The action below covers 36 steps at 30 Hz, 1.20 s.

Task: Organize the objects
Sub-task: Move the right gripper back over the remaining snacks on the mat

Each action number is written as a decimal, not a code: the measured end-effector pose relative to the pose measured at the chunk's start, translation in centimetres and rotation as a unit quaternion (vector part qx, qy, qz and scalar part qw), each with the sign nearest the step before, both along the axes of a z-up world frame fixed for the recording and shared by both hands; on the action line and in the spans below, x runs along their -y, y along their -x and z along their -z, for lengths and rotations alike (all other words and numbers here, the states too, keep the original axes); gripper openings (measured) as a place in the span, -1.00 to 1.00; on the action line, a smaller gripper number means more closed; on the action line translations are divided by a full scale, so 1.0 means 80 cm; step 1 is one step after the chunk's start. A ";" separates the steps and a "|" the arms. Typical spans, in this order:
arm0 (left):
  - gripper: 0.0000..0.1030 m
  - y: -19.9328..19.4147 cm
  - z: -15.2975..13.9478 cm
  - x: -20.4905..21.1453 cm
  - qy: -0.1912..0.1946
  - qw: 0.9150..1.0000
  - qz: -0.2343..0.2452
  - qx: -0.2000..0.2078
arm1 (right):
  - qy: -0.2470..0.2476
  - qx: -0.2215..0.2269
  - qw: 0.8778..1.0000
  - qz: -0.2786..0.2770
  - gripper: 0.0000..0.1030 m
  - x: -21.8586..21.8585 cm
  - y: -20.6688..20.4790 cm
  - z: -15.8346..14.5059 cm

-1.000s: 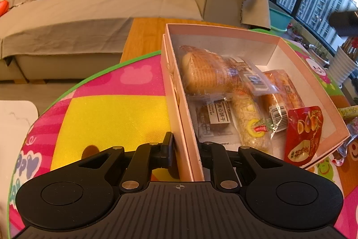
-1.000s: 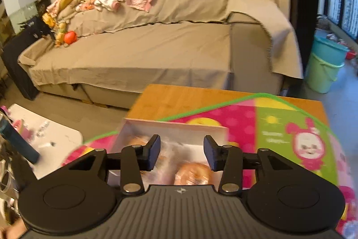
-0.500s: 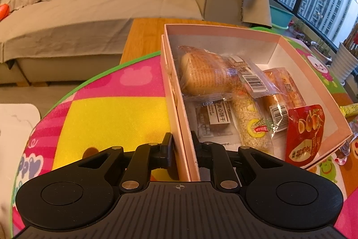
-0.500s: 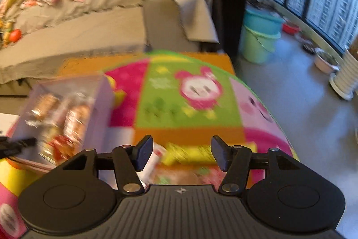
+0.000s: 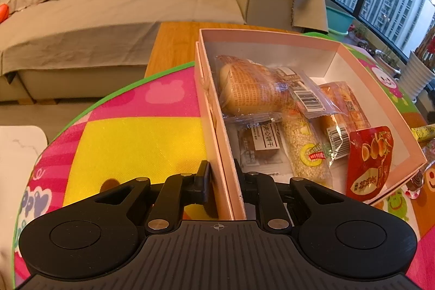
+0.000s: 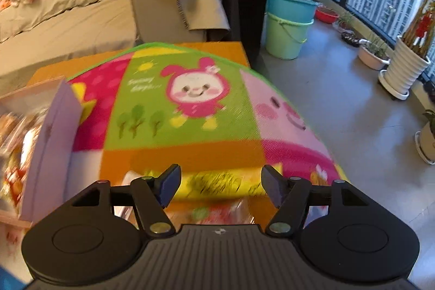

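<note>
Left tool pinches pink cardboard box wall; right tool spread wide above crinkly yellow packet.

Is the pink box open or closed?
Open. The pink box has no lid on, so the bread and red snack pouch inside show.

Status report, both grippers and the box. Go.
Left gripper shut on pink box wall. Right gripper open above yellow packet. Nothing blocking.
</note>
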<state>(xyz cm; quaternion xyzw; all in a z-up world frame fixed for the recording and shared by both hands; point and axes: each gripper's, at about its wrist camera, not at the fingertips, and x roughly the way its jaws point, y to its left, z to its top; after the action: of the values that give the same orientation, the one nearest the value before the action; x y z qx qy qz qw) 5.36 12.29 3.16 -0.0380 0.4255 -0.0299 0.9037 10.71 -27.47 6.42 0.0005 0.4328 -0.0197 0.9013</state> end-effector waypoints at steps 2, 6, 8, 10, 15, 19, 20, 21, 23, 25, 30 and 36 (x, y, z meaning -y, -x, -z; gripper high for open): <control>-0.66 0.000 0.000 0.000 0.000 1.000 0.000 0.000 | -0.005 -0.005 1.000 0.012 0.11 0.010 -0.019 0.004; -0.66 0.000 0.000 0.001 -0.003 1.000 0.000 -0.002 | 0.000 -0.023 1.000 0.020 -0.11 0.018 -0.054 0.023; -0.66 0.000 0.000 0.001 -0.003 1.000 0.001 -0.003 | 0.012 -0.031 0.999 0.016 -0.14 0.017 -0.063 0.035; -0.66 0.000 0.000 0.001 -0.002 1.000 0.000 -0.003 | 0.017 -0.041 0.999 0.005 -0.14 0.015 -0.057 0.039; -0.66 0.001 -0.001 0.002 -0.003 1.000 -0.004 -0.002 | -0.025 -0.076 0.997 -0.019 -0.14 0.018 0.003 0.028; -0.66 0.001 -0.001 0.001 -0.002 1.000 -0.003 -0.001 | -0.072 -0.107 0.991 -0.022 -0.13 0.014 0.056 0.025; -0.66 0.001 -0.001 0.001 -0.002 1.000 -0.003 -0.001 | -0.085 -0.113 0.989 -0.031 -0.13 0.010 0.068 0.023; -0.66 0.001 -0.001 0.001 -0.002 1.000 -0.003 -0.001 | -0.097 -0.122 0.987 -0.045 -0.14 0.006 0.079 0.021; -0.66 0.000 -0.001 0.001 -0.001 1.000 -0.004 -0.001 | -0.112 -0.122 0.984 -0.058 -0.14 -0.001 0.095 0.015; -0.66 0.000 -0.001 0.001 -0.001 1.000 -0.004 0.000 | -0.099 -0.094 0.989 -0.057 -0.14 -0.008 0.109 0.003; -0.66 0.000 -0.001 0.001 0.000 1.000 -0.004 0.000 | -0.078 -0.059 0.988 -0.116 -0.13 -0.051 0.137 -0.015; -0.66 0.000 -0.001 0.000 0.001 1.000 -0.004 0.000 | -0.062 -0.106 0.985 -0.120 -0.13 -0.076 0.130 0.012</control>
<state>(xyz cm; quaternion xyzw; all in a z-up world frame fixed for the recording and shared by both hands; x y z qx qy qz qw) 5.35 12.25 3.25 -0.0401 0.4249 -0.0267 0.9040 0.27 -21.40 5.45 0.0021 0.5232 0.1154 0.8443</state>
